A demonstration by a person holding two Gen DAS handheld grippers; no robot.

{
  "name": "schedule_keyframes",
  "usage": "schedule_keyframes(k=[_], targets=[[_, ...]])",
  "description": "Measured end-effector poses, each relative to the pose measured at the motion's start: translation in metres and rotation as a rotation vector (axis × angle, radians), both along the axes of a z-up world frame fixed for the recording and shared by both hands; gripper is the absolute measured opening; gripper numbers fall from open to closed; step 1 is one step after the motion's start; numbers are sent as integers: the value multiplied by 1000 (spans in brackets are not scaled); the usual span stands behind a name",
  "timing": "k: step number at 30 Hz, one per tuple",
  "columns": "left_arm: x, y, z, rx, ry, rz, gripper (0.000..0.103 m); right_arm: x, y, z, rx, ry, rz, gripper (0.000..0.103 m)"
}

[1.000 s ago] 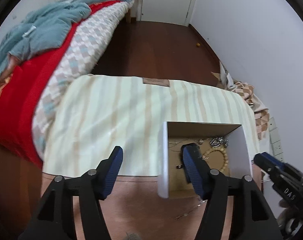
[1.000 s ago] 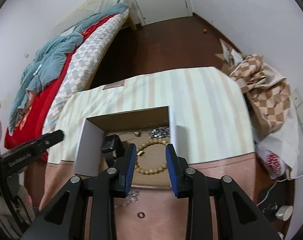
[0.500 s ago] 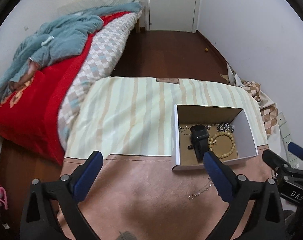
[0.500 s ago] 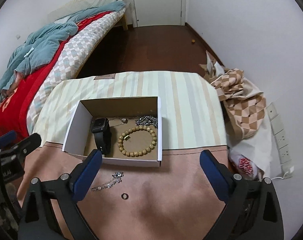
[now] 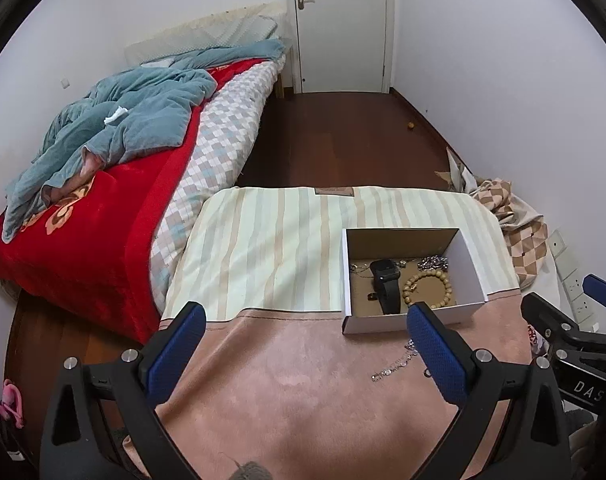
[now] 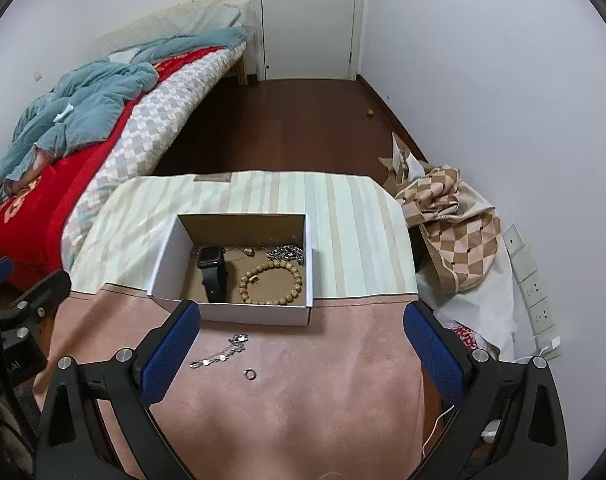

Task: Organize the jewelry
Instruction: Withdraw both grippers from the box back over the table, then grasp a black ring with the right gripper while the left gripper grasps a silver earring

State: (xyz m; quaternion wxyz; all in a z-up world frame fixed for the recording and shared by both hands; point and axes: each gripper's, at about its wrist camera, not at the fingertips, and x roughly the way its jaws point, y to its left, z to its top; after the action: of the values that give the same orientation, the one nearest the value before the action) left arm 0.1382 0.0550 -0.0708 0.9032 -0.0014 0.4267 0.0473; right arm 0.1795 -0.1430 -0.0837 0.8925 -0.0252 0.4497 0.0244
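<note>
My left gripper [image 5: 307, 344]: jaws spread wide, nothing between them, having just been opening.
Box [image 5: 473, 260]: white cardboard, right of centre on the striped cloth [image 5: 271, 248].
Inside: black watch [image 5: 385, 280], wooden bead bracelet [image 5: 427, 288], silver chain [image 5: 434, 262].
Near side: thin chain [image 5: 395, 364] on pink cloth [image 5: 303, 392].

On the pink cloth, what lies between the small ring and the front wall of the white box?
In the right wrist view, a silver chain lies there, between the ring and the box.
</note>
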Motion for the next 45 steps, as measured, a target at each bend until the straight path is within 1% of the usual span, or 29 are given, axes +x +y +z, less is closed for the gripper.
schedule_keyframes(k=[2, 4, 6, 7, 10, 13, 14, 16, 17, 18, 19, 21, 24, 25, 26, 27, 29, 31, 33, 36, 38, 42, 45], targets=[[-4, -1, -1, 1, -1, 3, 103, -6, 1, 4, 8, -7, 5, 103], [-6, -1, -8, 11, 8, 16, 103, -9, 2, 2, 9, -2, 5, 103], [-6, 2, -24, 19, 42, 34, 103, -9, 3, -8, 23, 23, 14, 103], [-6, 2, -30, 25, 54, 42, 103, -10, 3, -18, 27, 47, 21, 103], [-2, 8, -70, 60, 130, 82, 103, -9, 3, -59, 20, 121, 22, 103], [3, 14, -110, 81, 216, 113, 103, -8, 7, -100, 13, 169, 28, 103], [4, 15, -121, 84, 242, 117, 103, -8, 9, -115, 15, 182, 35, 100], [5, 18, -141, 92, 285, 125, 103, -8, 11, -138, 34, 205, 39, 85], [5, 20, -148, 95, 298, 127, 103, -7, 13, -149, 48, 218, 45, 70], [5, 21, -153, 103, 307, 130, 103, -7, 15, -160, 58, 230, 48, 60], [4, 24, -157, 108, 311, 132, 103, -7, 16, -166, 69, 235, 52, 57], [5, 27, -162, 115, 321, 137, 103, -8, 19, -177, 95, 226, 60, 56], [7, 31, -169, 112, 334, 146, 103, -10, 24, -181, 93, 186, 73, 54], [8, 31, -169, 112, 336, 146, 103, -11, 26, -181, 85, 179, 75, 51], [9, 30, -169, 113, 337, 144, 103, -11, 29, -182, 69, 170, 80, 43], [10, 29, -169, 114, 335, 140, 103, -12, 32, -182, 45, 159, 85, 29], [12, 26, -166, 119, 330, 131, 103, -13, 35, -179, 17, 147, 96, 13], [15, 19, -162, 117, 321, 115, 103, -14, 32, -178, 19, 146, 93, 13], [18, 9, -157, 105, 307, 92, 103, -14, 19, -176, 42, 153, 53, 13], [27, -18, -152, 78, 288, 32, 103, -14, -8, -169, 82, 154, -17, 13], [34, -38, -152, 56, 284, -5, 103, -14, -24, -165, 89, 149, -52, 13], [50, -74, -159, 19, 304, -59, 103, -13, -53, -158, 93, 146, -118, 13], [61, -93, -166, 20, 312, -90, 102, -14, -69, -156, 104, 140, -155, 13]])
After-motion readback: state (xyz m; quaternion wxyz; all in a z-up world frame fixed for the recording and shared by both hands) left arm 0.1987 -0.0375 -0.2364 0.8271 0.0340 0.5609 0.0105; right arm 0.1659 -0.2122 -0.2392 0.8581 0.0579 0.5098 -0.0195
